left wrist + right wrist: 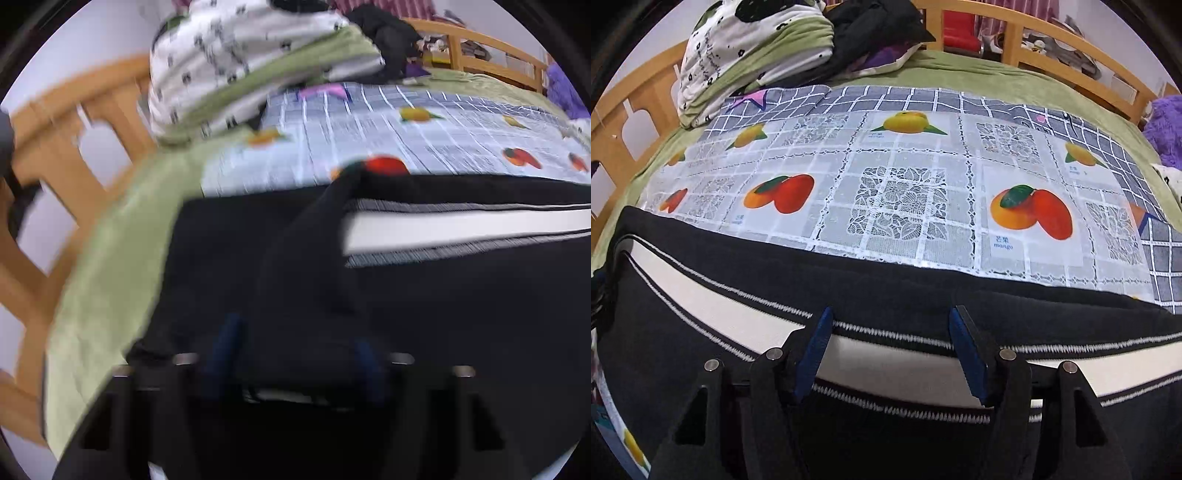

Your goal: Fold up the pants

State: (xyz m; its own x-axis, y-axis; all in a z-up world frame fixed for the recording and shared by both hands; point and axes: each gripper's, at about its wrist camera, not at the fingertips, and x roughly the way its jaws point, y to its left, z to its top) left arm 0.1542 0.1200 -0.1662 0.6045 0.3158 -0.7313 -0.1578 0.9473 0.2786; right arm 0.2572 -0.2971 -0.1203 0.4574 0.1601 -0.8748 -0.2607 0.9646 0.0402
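Observation:
Black pants [461, 295] with a white side stripe [461, 225] lie across the near edge of a bed. In the blurred left wrist view my left gripper [295, 347] is low over their left end. A bunched ridge of black cloth fills the gap between its blue pads [225, 343] and rises away from them. In the right wrist view the pants [886, 280] run from side to side. My right gripper [891, 321] stands open just above the white stripe [720, 306], with nothing pinched between its fingers.
A mango-print plastic cloth [894, 206] covers a checked sheet on a green blanket [960, 70]. A folded white and green quilt [746, 48] and dark clothes are piled at the far left. Wooden bed rails [55, 147] run round the bed; a purple plush thing [1167, 125] sits far right.

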